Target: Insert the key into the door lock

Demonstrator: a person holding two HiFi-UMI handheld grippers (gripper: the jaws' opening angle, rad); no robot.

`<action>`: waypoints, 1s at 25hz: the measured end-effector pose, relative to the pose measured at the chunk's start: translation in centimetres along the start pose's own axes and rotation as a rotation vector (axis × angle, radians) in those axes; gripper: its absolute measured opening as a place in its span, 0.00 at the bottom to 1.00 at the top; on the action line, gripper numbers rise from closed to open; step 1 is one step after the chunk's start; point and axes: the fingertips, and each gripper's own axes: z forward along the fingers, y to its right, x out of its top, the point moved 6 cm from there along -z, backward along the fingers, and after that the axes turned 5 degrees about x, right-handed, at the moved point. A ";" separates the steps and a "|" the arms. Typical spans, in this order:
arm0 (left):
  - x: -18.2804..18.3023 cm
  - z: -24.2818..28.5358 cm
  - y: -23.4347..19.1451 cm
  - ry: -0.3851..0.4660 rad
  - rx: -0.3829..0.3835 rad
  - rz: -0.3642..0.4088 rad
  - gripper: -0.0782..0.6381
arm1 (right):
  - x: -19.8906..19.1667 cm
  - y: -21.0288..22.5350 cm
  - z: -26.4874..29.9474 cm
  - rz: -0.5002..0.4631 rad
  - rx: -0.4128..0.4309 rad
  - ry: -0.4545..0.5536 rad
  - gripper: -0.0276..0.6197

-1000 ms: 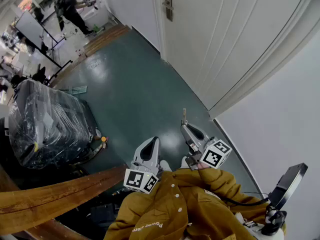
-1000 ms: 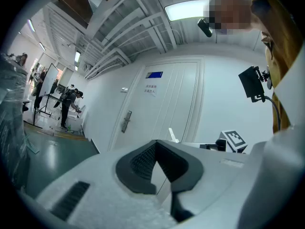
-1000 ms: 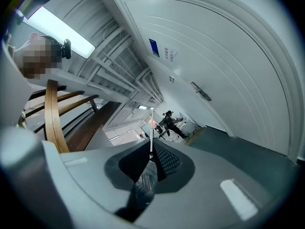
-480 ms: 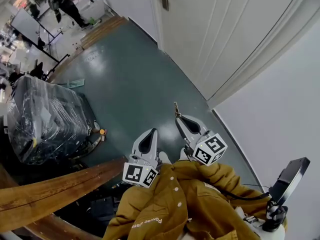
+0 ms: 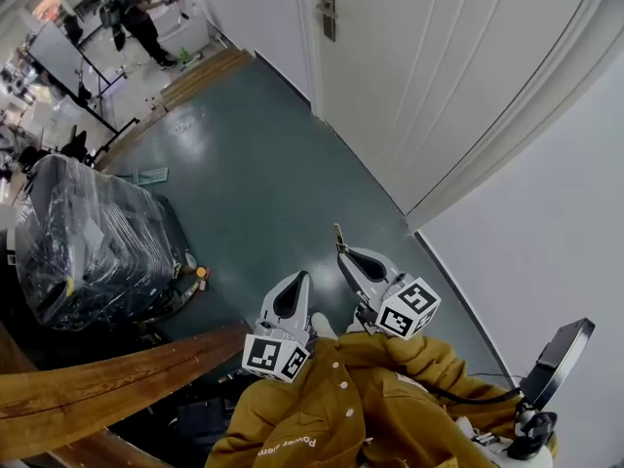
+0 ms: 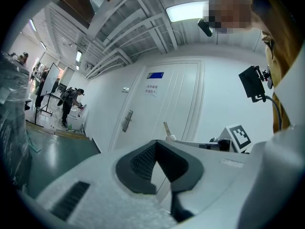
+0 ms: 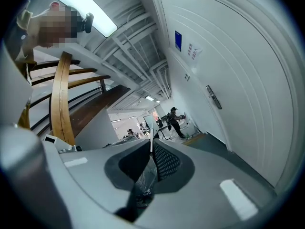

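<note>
White panelled door (image 5: pixel 439 76) stands in its frame across the dark teal floor (image 5: pixel 263 174), with the lock (image 5: pixel 329 10) and its handle plate on the edge nearest the corridor. A person in a mustard jacket (image 5: pixel 341 408) holds both tools out level in front of them. The right tool (image 5: pixel 343 254) has its jaws pressed onto a small key (image 5: pixel 338 236), pinching it by the head so the blade sticks out past the tips. The key is in the air, well apart from the lock. The left tool (image 5: pixel 302 275) sits just beside the right one, jaws pressed together with nothing between them. To the left lies a large bundle wrapped in clear plastic (image 5: pixel 88 242), with a curved wooden rail (image 5: pixel 97 388) below it. Far down the corridor another person (image 5: pixel 136 13) stands bent over a worktop.
</note>
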 end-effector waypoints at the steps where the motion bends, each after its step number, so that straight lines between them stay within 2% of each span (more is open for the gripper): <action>1: 0.2 -0.2 -0.3 0.002 0.001 -0.003 0.10 | -0.1 -0.2 0.3 0.000 -0.003 -0.003 0.09; 9: 0.4 -0.4 -4.7 0.005 -0.004 -0.020 0.10 | -1.8 -0.6 4.0 0.008 -0.033 -0.002 0.09; 14: 1.2 1.9 -7.0 -0.006 -0.014 -0.029 0.10 | -1.0 0.6 6.3 0.004 -0.044 -0.004 0.09; 19: 2.4 7.6 -10.1 -0.017 -0.027 -0.032 0.10 | 2.0 5.9 9.8 0.016 -0.067 0.039 0.09; 25: 5.0 19.2 -15.8 -0.040 -0.022 -0.008 0.10 | 7.9 14.9 16.7 -0.052 -0.065 0.035 0.09</action>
